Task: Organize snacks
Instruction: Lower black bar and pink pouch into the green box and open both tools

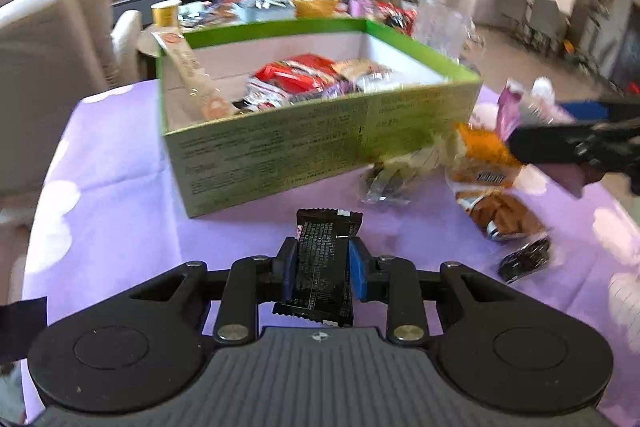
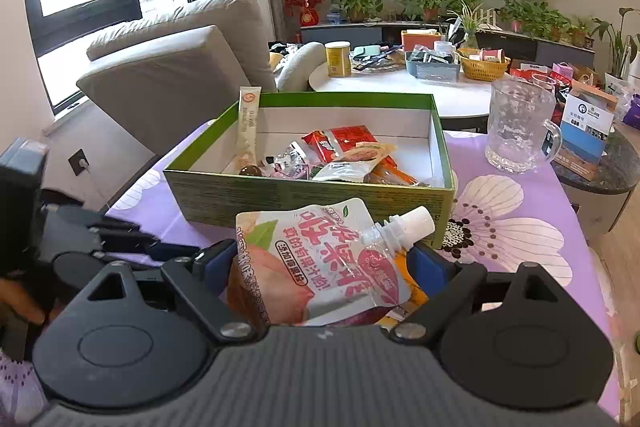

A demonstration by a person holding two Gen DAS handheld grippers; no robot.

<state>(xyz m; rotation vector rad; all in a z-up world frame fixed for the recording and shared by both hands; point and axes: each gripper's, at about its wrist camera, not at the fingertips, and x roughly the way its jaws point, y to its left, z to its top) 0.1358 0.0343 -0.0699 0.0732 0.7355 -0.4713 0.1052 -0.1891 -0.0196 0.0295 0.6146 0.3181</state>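
One green box (image 2: 304, 195) stands open on the purple flowered tablecloth (image 2: 520, 227), and it is the only container for the snacks here. Inside it lies a loose heap of wrapped snacks (image 2: 344, 155); an exact count is not possible, but a red packet, silver ones and an orange one are seen, and one long pale stick packet (image 2: 247, 123) leans upright in the left back corner, its top above the rim. There are two grippers. The left gripper (image 1: 322, 267) is closed narrow on one black snack bar (image 1: 320, 267), its blue pads (image 1: 357, 269) pressing both long sides, and the bar is held just in front of the box's near wall. The right gripper (image 2: 328, 267) holds one spouted drink pouch (image 2: 320, 267) with pink print, between fairly wide jaws, its white cap pointing to the right, close before the box. Outside the box, to its right on the cloth, about five snacks remain: an orange packet (image 1: 486, 155), a brown one (image 1: 504, 217), a crumpled clear wrapper (image 1: 386, 183), a small dark piece (image 1: 524, 259) and a purple packet (image 1: 510, 109), partly blurred. One empty glass mug (image 2: 516, 127) stands on the cloth at the right of the box.
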